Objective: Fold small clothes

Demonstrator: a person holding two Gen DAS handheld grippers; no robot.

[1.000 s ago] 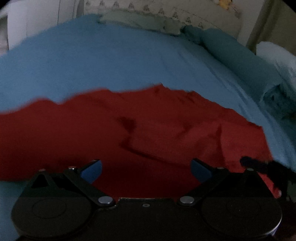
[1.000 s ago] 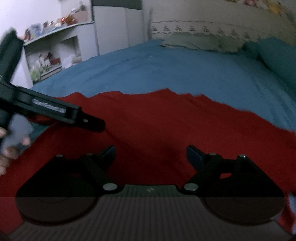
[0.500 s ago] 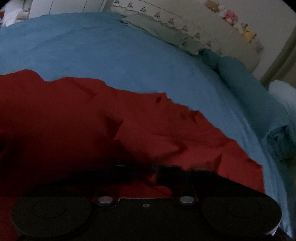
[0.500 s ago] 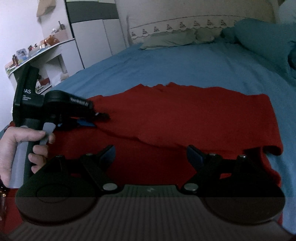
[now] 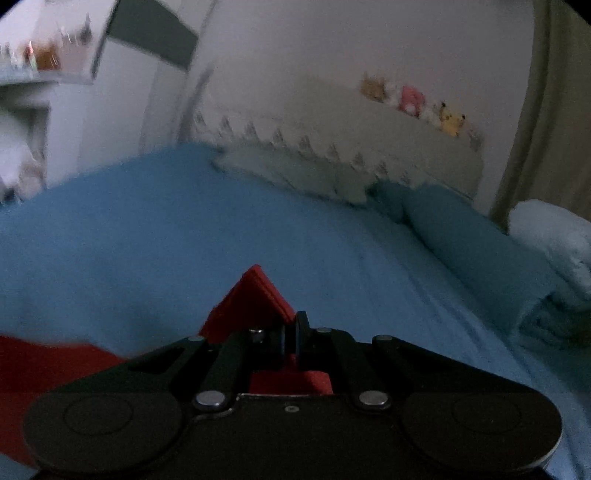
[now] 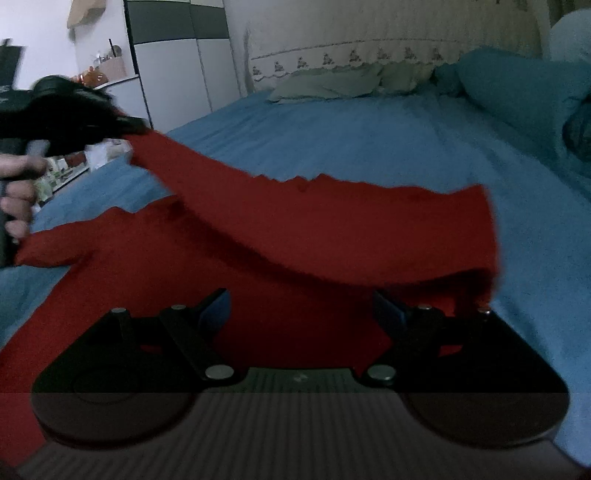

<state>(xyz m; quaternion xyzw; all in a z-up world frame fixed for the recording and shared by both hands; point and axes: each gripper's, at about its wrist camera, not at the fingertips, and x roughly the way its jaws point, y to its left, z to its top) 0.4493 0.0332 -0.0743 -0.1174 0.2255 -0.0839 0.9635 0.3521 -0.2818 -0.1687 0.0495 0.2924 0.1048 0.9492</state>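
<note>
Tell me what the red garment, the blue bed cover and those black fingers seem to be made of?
Red garment: soft matte cloth, probably knit; it drapes and sags where lifted.
Blue bed cover: matte woven fabric, likely cotton, with shallow creases.
Right gripper fingers: rigid black plastic or metal links on silver pivot pins, with bluish pads.

**Bedroom, dim light**

Bed (image 6: 369,133) under a blue sheet. Pale pillows (image 6: 332,83) lie against a cream headboard (image 6: 388,33) with an embroidered border. Small plush toys (image 5: 413,101) sit on its top edge. White wardrobe (image 6: 184,66) and cluttered shelf (image 6: 99,70) at left.
</note>
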